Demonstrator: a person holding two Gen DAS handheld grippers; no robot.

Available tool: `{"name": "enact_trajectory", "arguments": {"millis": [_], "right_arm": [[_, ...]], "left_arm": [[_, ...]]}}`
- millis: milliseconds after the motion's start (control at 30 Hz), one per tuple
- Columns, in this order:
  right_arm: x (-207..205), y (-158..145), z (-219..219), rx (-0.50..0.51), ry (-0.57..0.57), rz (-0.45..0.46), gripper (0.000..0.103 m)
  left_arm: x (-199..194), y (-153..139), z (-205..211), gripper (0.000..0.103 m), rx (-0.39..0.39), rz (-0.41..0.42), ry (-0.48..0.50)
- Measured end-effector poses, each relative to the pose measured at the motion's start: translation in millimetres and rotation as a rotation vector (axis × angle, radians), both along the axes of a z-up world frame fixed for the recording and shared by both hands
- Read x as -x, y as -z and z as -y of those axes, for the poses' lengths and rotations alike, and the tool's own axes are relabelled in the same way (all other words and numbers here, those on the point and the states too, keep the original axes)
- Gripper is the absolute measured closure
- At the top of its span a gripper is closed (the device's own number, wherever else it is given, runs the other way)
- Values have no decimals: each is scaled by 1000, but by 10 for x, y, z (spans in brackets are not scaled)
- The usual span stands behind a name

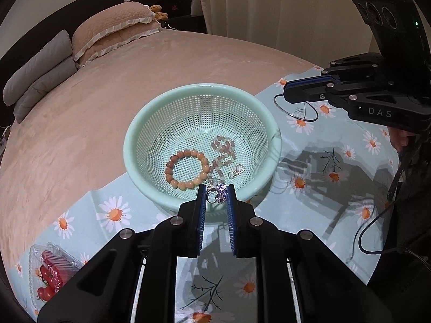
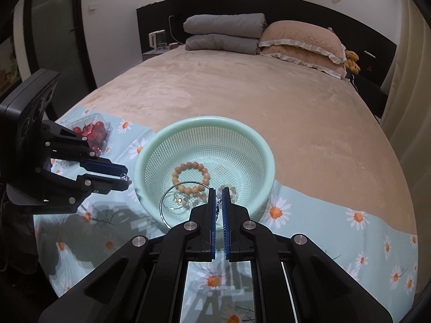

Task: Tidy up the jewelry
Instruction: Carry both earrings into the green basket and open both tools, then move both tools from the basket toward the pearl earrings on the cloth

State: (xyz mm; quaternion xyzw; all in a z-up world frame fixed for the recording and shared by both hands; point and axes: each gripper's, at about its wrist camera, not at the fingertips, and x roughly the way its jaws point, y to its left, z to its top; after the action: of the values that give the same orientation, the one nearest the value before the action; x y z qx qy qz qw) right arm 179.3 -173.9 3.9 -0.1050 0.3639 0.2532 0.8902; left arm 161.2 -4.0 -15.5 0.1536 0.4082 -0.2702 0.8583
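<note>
A mint-green mesh basket (image 1: 140,134) (image 2: 258,145) stands on a daisy-print cloth on the bed. In it lie an orange bead bracelet (image 1: 186,168) (image 2: 191,175), a pale pink bead bracelet (image 1: 223,148) and a small clear earring (image 1: 237,171). My left gripper (image 1: 216,192) (image 2: 124,178) is shut on a sparkly crystal piece (image 1: 219,192) at the basket's near rim. My right gripper (image 2: 218,196) (image 1: 286,91) is shut on a thin wire hoop necklace (image 2: 167,202) (image 1: 295,107), which hangs beside the basket.
A clear plastic box of cherry tomatoes (image 1: 51,271) (image 2: 94,132) sits on the cloth (image 1: 309,161) on the left gripper's side. Pillows (image 1: 113,27) and folded grey quilts (image 2: 223,32) lie at the head of the bed. A curtain (image 1: 269,5) hangs beyond.
</note>
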Motion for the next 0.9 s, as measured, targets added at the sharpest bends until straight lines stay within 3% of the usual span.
{"name": "enact_trajectory", "arguments": {"millis": [433, 467, 500, 533, 567, 600, 667, 733, 900], "right_arm": [[-294, 290, -5, -40, 36, -19, 96], [-310, 310, -2, -45, 47, -22, 90], [-330, 330, 0, -44, 59, -25, 76], [-336, 348, 2, -37, 71, -24, 70], [-333, 356, 3, -30, 82, -16, 60], [-327, 358, 7, -26, 92, -10, 51], [-308, 350, 34, -33, 106, -2, 41], [-287, 326, 53, -46, 112, 1, 39], [-177, 250, 8, -31, 98, 16, 36]], "left_arm": [[-307, 172, 66, 87, 1, -28, 0], [-315, 184, 49, 82, -1, -20, -14], [-312, 182, 26, 64, 1, -11, -27], [-303, 172, -4, 51, 8, 0, -39], [-291, 149, -40, 26, 15, 16, -56], [-275, 122, -76, 21, 24, 31, -67], [-243, 76, -143, 19, 40, 39, -80], [-220, 45, -187, 12, 22, 56, -106], [-93, -16, -260, 10, -8, 72, -124]]}}
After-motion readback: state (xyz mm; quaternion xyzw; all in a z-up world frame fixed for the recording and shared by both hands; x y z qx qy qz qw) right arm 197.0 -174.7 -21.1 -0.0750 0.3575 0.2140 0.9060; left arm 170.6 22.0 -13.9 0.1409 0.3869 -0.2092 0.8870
